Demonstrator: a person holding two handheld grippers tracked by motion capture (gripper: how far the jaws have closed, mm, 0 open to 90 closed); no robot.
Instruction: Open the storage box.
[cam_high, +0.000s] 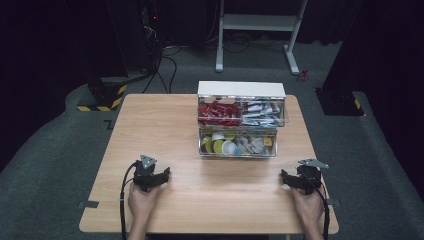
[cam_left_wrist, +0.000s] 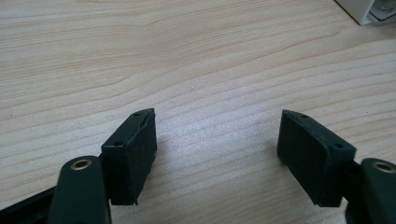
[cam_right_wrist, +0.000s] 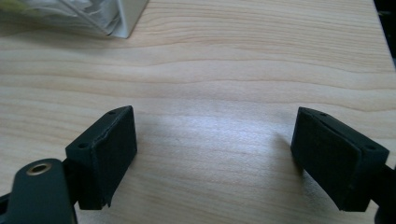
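Both hand-held grippers, left (cam_high: 150, 176) and right (cam_high: 298, 179), rest released and empty on the desk (cam_high: 165, 125). The organizer (cam_high: 241, 120) stands mid-desk, well apart from both. Its clear drawers look rigid, light and slippery; grip a drawer's front edge.

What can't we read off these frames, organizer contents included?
- Clear organizer, high view: red and white packets above, cups in the drawer below; too small to identify.
- Organizer corner, left gripper view: cut off by the frame edge.
- Organizer, right gripper view: blurred, cropped at the top.
- Person's forearms, high view: cut off at the bottom.
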